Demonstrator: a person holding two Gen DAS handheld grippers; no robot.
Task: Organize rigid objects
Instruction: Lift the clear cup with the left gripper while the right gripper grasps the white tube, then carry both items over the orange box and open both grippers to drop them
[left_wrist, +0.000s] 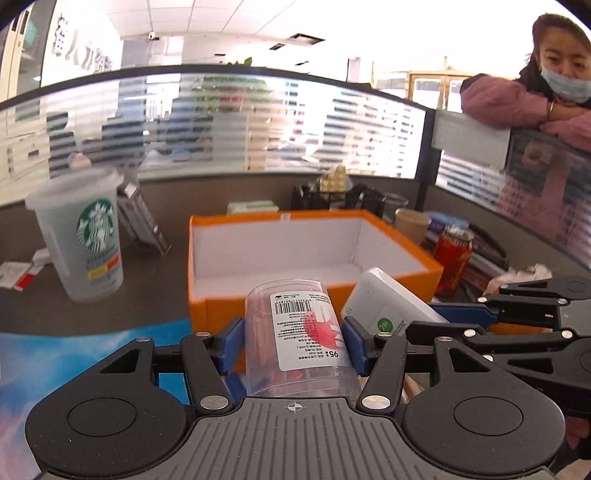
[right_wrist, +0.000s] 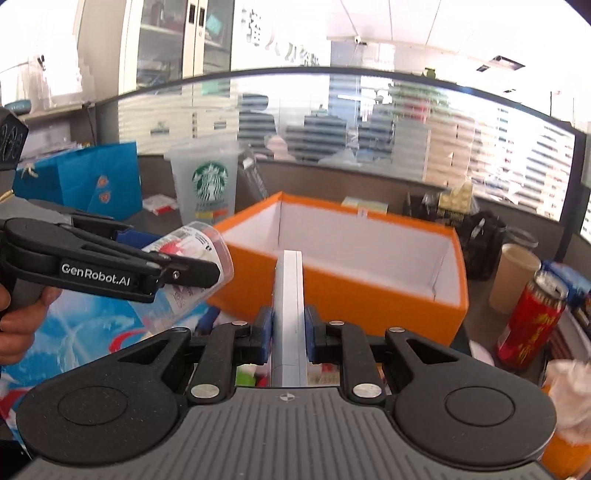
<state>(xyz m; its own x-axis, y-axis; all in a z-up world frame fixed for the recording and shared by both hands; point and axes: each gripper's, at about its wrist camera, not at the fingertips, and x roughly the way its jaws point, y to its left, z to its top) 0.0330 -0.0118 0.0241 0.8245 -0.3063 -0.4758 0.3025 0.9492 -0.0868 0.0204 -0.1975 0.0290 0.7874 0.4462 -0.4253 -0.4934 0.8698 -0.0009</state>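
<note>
Left gripper (left_wrist: 293, 341) pinches a clear cup (left_wrist: 295, 332) across its wall, mouth forward. Right gripper (right_wrist: 289, 328) is clamped on a thin white case (right_wrist: 290, 295), held edge-up. Both items hang just short of the open orange box (left_wrist: 258, 306) on the table (left_wrist: 33, 306), apparently so each can drop in cleanly. The box is empty.

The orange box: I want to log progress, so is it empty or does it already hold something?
Empty as far as shown: the orange box shows only bare white floor and walls; its near corner is hidden.
</note>
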